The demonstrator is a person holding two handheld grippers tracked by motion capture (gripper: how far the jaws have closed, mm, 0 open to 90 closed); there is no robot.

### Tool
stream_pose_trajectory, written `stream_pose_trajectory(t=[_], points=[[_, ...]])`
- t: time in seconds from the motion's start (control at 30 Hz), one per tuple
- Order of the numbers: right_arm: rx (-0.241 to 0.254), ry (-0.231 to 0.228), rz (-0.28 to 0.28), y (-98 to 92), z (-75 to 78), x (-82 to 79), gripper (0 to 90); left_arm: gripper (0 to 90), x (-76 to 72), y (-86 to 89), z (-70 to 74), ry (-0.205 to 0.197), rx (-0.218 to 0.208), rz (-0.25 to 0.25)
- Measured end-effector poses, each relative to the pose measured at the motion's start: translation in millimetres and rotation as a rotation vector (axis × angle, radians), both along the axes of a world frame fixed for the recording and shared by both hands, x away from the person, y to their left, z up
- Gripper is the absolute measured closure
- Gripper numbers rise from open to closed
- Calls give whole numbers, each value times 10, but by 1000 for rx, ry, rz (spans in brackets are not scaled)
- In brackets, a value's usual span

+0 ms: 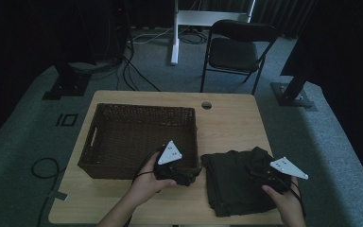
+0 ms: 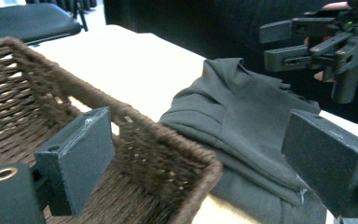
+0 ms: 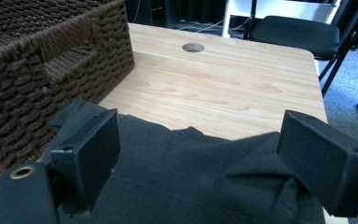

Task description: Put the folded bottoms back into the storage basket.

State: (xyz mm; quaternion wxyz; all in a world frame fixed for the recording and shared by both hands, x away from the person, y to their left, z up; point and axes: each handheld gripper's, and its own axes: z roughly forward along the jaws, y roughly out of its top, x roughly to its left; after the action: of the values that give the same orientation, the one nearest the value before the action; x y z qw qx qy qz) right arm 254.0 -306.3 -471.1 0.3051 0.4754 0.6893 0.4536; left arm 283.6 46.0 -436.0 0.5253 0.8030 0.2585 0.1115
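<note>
Folded dark garment point(image 1: 236, 182), soft and limp beside the wicker basket point(image 1: 123, 127), should bunch easily, so both wide-open hand-held grippers point(image 2: 205, 163) point(image 3: 205, 163) would best pinch its thick folded edges.

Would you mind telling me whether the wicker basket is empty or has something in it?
Empty: the wicker basket shows only bare weave; the dark garment lies on the table beside it.

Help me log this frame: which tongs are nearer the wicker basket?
Left. The left tongs hang over the wicker basket at its near right corner; the right tongs are above the dark garment, beside it.
</note>
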Motion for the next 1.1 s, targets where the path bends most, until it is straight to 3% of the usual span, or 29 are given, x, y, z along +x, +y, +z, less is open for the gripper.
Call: stream_pose_trajectory(t=[0.33, 0.67, 0.87, 0.97, 1.03, 1.1], points=[[-6, 11, -34, -169, -124, -26, 130, 96, -90, -297, -33, -13, -12, -71], [3, 33, -57, -305, -259, -44, 130, 96, -217, -632, -247, 23, 19, -143], [6, 55, -73, -363, -344, -39, 130, 96, -276, -803, -395, 43, 22, -127], [-4, 65, -80, -389, -382, -41, 130, 96, -294, -833, -427, -6, 41, -103], [-10, 73, -83, -412, -408, -40, 130, 98, -309, -834, -403, 2, -7, -62], [-9, 77, -91, -439, -433, -40, 130, 111, -327, -839, -372, -8, -24, -59]])
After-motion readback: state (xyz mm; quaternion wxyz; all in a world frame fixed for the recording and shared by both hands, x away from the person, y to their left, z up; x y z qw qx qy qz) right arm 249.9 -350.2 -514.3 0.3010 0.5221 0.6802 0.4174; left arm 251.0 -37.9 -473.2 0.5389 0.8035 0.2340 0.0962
